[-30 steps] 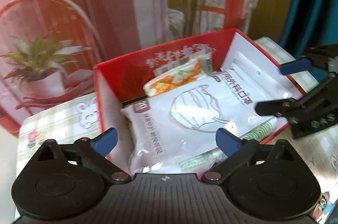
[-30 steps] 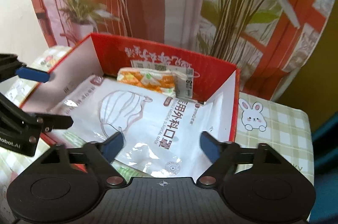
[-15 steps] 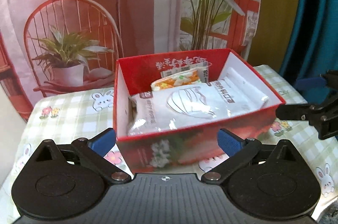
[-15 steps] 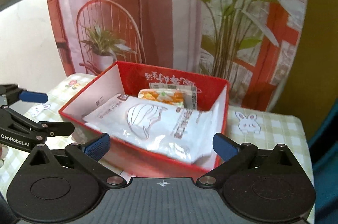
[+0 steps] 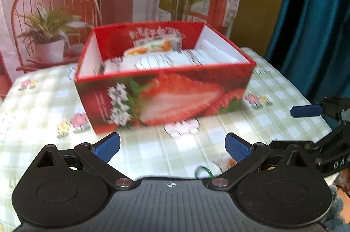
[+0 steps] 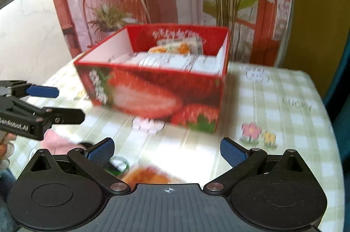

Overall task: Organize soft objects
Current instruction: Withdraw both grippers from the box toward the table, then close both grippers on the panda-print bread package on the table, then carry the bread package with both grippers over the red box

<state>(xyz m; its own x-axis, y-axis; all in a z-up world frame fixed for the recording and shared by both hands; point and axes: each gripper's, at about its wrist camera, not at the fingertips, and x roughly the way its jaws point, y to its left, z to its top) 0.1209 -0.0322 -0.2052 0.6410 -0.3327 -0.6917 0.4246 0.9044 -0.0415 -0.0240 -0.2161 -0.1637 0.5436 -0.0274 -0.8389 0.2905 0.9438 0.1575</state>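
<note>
Box: we see the red strawberry-printed box [image 5: 166, 87] standing open-topped on the checked tablecloth [image 5: 43, 105], past both tools toward the backdrop.
Contents: a large white mask packet [image 5: 170, 60] lies flat inside, its long axis along the box's length, and an orange-and-white pack [image 5: 153, 47] leans behind it against the far wall.
Still loose: in the right wrist view we make out an orange soft packet [image 6: 151, 176] on the cloth, right at the tool's body and partly hidden by it; a dark ring with green [image 6: 119, 163] sits just left of it, and something pink [image 6: 59, 142] lies further left. All are blurred, so we cannot name them firmly.
Left gripper [image 5: 172, 145]: released and empty, only cloth between its blue pads, the box straight ahead and apart from them.
Right gripper [image 6: 167, 152]: spread wide and empty, hanging directly over the orange packet.
Deciding relation: the orange packet lies below and just nearer than the right fingertips, while the box lies ahead; we judge the right hand nearer to it, and the pink thing closer to the left tool.
Long axis: too much of the packet is hidden for us to tell.
Stage: we judge the box partly filled, with the loose things next.
</note>
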